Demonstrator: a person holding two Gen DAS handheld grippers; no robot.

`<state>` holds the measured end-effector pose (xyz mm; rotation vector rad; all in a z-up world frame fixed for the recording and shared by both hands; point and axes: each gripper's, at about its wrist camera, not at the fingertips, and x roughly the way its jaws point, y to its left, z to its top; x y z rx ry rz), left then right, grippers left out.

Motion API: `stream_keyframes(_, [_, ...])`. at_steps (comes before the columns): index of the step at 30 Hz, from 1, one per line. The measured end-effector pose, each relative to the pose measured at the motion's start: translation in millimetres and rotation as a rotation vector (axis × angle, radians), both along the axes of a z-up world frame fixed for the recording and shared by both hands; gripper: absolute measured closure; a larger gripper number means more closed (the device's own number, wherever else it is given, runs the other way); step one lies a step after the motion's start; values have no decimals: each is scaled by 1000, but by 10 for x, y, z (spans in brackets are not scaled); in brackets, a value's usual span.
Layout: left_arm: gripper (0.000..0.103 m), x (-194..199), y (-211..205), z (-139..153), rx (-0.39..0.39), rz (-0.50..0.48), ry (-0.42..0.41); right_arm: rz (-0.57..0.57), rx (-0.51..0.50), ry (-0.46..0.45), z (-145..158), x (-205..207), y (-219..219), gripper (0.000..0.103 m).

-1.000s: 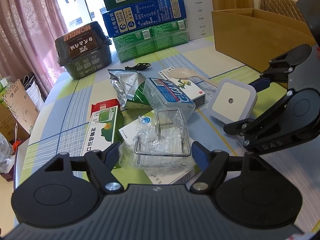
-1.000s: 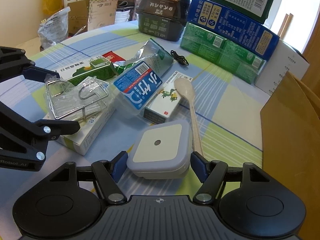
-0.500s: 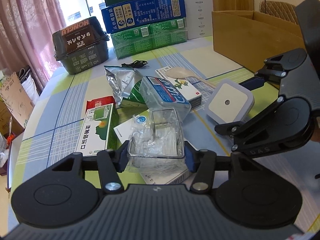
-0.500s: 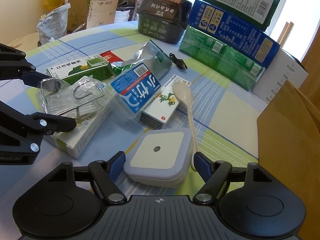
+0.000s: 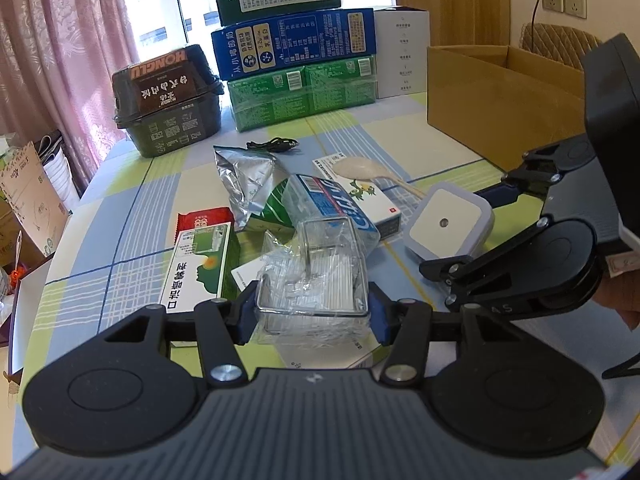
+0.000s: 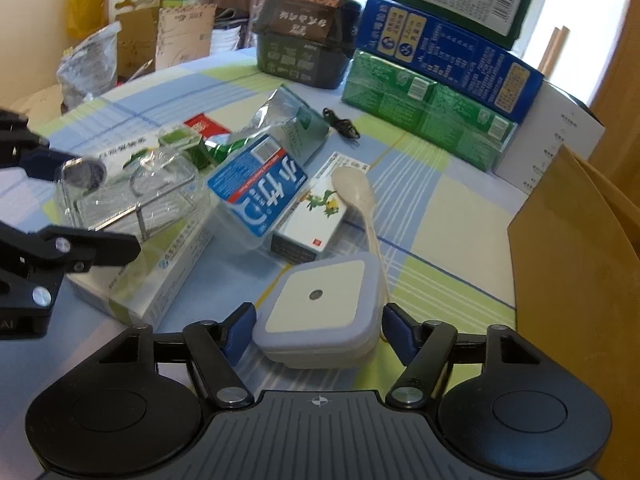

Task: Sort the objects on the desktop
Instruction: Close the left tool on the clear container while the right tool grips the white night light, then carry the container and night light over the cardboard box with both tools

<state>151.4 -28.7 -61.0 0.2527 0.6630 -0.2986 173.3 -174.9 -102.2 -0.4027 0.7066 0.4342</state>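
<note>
My left gripper (image 5: 312, 316) is shut on a clear plastic packet with a wire rack inside (image 5: 316, 280), held just above a white box; the packet also shows in the right wrist view (image 6: 132, 196). My right gripper (image 6: 318, 330) is open, its pads on either side of a white square night light (image 6: 320, 304), not pressing it. The night light also shows in the left wrist view (image 5: 448, 224). A white spoon (image 6: 356, 196) lies on a frog-printed box (image 6: 316, 216).
A blue-labelled clear box (image 6: 256, 196), foil bag (image 5: 244, 180), green medicine box (image 5: 200, 268) and black cable (image 5: 272, 145) lie mid-table. Stacked cartons (image 5: 296, 72) and a dark tub (image 5: 168, 100) stand at the back. An open cardboard box (image 5: 504, 92) stands at right.
My left gripper closed on the clear packet and lifted it slightly. My right gripper moved forward around the night light and stays open.
</note>
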Motion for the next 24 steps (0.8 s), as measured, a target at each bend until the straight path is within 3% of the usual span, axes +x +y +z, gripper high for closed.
stream_keyframes(9, [54,-19,9,130,-13,13,-19,-10,35,-45,185,-70,4,38])
stream_keyframes(24, [54,-49,-97,492,-76,28,-63,-95,83,-200,710,-243,-243,38])
